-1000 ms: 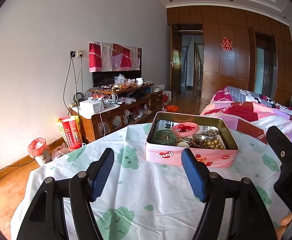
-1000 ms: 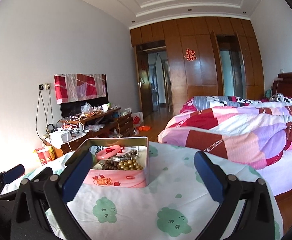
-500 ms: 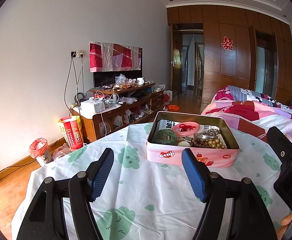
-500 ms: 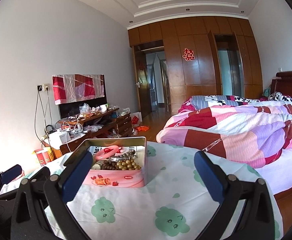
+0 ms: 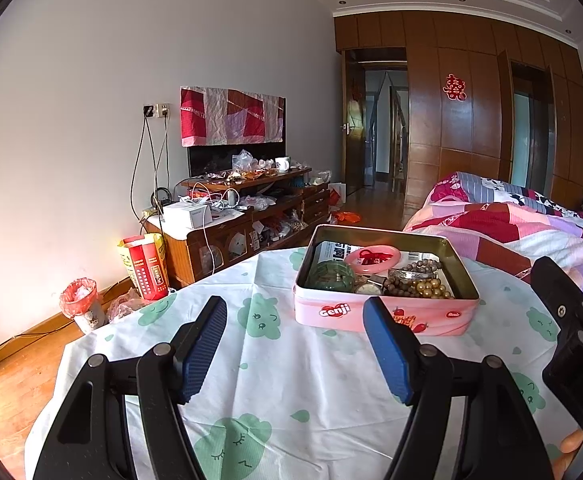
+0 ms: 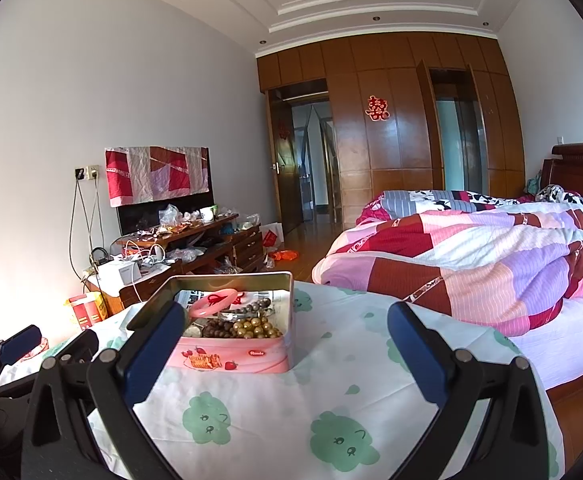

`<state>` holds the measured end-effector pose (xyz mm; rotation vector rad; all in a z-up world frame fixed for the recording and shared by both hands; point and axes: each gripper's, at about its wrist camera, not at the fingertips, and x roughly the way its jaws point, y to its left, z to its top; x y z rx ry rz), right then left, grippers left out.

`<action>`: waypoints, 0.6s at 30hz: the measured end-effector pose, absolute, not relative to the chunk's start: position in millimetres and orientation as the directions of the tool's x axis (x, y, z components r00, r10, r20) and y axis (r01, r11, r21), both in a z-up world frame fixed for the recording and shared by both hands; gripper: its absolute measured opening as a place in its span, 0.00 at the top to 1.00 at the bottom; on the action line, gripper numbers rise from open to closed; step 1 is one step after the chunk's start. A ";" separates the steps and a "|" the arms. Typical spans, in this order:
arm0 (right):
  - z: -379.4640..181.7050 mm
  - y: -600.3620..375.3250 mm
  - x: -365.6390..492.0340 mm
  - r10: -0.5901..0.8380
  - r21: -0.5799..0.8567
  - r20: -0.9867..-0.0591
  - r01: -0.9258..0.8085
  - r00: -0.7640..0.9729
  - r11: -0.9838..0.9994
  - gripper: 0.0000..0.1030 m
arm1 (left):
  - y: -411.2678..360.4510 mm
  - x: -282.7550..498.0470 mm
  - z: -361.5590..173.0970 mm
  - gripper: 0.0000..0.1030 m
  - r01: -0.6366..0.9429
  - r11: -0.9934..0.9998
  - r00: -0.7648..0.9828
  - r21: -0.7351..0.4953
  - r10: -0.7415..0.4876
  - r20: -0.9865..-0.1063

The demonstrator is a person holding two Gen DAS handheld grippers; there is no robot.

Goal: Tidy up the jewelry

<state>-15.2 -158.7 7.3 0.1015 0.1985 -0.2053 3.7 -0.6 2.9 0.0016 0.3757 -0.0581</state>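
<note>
A: Where was the tin (image 5: 385, 316)?
B: On the table (image 5: 291, 380), holding beads (image 5: 427, 288) and a pink bangle (image 5: 371, 258).
A: And the grippers?
B: The left gripper (image 5: 295, 346) and right gripper (image 6: 287, 350) stood before the tin, both spread wide, grasping nothing.

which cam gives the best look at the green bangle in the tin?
Left wrist. The green bangle lies in plain sight at the near-left corner of the pink tin, beside the pink ring. In the right wrist view, that corner sits behind a finger of the right tongs, so the bangle is hidden.
</note>
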 end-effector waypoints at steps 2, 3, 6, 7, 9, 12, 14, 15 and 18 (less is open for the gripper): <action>6.5 -159.2 -15.8 -0.191 0.079 -0.209 0.211 0.959 0.974 0.00 | -0.6 3.9 2.9 0.31 0.057 0.998 0.929 -0.009 -0.056 -0.367; 6.6 -159.2 -16.0 -0.192 0.079 -0.208 0.212 0.959 0.974 0.00 | -0.9 3.9 2.8 0.31 0.057 0.998 0.928 -0.008 -0.056 -0.367; 6.6 -159.3 -15.7 -0.192 0.080 -0.209 0.212 0.959 0.974 0.00 | -0.2 3.9 3.3 0.31 0.058 0.998 0.928 -0.005 -0.056 -0.369; 6.7 -159.3 -15.7 -0.192 0.080 -0.209 0.212 0.959 0.974 0.00 | -0.8 3.9 3.1 0.31 0.058 0.998 0.928 -0.006 -0.056 -0.368; 6.3 -159.5 -15.9 -0.192 0.081 -0.210 0.213 0.959 0.974 0.00 | -0.8 4.0 3.2 0.31 0.058 0.998 0.929 -0.007 -0.056 -0.367; 6.4 -159.8 -15.9 -0.192 0.081 -0.211 0.212 0.959 0.974 0.00 | 0.2 4.0 3.2 0.31 0.057 0.998 0.929 -0.010 -0.056 -0.365; 5.7 -159.4 -16.0 -0.193 0.080 -0.212 0.214 0.958 0.974 0.00 | 0.4 4.2 3.3 0.31 0.056 0.998 0.929 -0.012 -0.056 -0.365; 4.8 -160.0 -16.7 -0.194 0.080 -0.212 0.215 0.958 0.973 0.00 | 0.9 4.5 3.3 0.31 0.055 0.998 0.929 -0.012 -0.056 -0.365; 4.9 -160.1 -16.4 -0.193 0.080 -0.213 0.214 0.958 0.974 0.00 | 0.8 3.5 3.5 0.31 0.054 0.998 0.930 -0.010 -0.055 -0.365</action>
